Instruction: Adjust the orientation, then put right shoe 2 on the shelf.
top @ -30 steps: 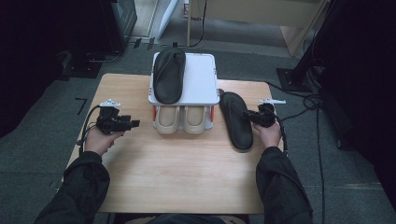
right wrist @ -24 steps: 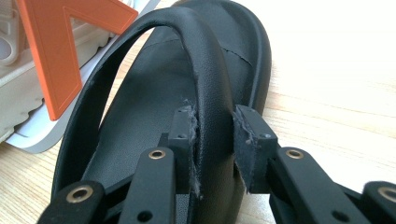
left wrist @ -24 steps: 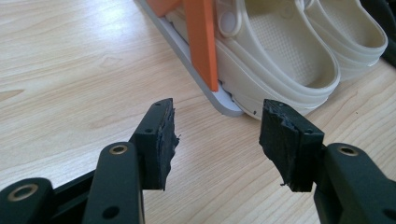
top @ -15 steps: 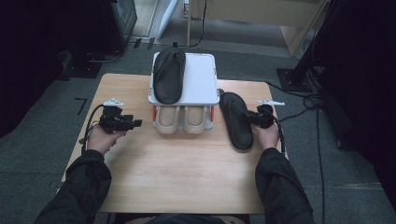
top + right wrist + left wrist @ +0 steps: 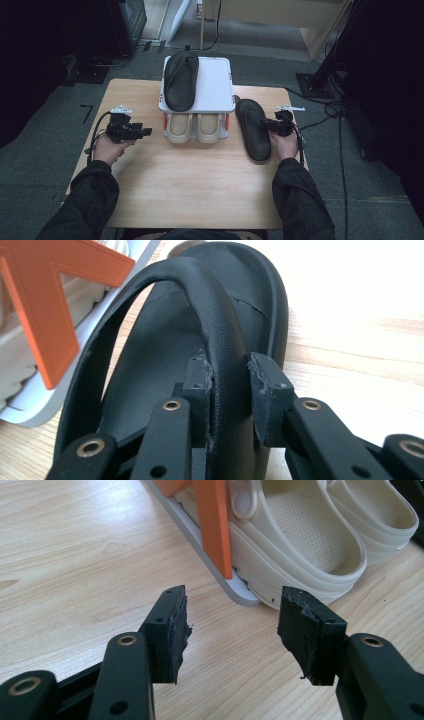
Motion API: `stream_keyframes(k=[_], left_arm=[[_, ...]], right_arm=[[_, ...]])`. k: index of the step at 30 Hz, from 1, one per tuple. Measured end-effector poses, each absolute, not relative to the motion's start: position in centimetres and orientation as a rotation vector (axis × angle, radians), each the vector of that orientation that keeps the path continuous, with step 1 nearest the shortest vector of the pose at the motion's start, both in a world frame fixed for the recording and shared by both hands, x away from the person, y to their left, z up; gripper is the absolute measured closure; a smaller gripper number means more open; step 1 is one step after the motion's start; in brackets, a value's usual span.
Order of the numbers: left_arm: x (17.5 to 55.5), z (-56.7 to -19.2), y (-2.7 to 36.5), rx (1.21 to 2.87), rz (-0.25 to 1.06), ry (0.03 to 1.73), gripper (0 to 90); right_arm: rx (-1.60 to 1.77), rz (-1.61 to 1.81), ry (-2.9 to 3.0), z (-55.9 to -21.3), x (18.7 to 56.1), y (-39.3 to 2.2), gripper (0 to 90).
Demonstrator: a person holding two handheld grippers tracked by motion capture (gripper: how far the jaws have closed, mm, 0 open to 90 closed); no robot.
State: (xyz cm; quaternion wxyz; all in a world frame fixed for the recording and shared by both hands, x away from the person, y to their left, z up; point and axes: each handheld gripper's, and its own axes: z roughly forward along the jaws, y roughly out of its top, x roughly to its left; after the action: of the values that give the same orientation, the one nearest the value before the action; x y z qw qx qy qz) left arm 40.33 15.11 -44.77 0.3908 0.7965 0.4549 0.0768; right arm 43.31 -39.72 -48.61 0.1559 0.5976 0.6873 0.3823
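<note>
The right gripper (image 5: 227, 400) is pinching the strap of the black rubber flip-flop sandal (image 5: 253, 129), its jaws having just been closing on the strap between them. The sandal is lying flat on the light wooden table (image 5: 200, 190), directly ahead of this gripper, beside the white two-tier shoe rack (image 5: 217, 90). The grasp seems made; next is probably lifting it onto the rack. The left gripper (image 5: 232, 630) is waiting, jaws spread.

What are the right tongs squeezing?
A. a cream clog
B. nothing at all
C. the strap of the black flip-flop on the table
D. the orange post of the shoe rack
C: in the right gripper view, the right tongs are closed on the strap of the black flip-flop.
</note>
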Motion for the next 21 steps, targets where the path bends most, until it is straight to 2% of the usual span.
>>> stream_keyframes(k=[21], left_arm=[[40.3,-44.6,15.1,2.015,0.204,1.149,45.7]], right_arm=[[1.773,1.065,1.908,-45.7,42.2,-39.6,71.7]])
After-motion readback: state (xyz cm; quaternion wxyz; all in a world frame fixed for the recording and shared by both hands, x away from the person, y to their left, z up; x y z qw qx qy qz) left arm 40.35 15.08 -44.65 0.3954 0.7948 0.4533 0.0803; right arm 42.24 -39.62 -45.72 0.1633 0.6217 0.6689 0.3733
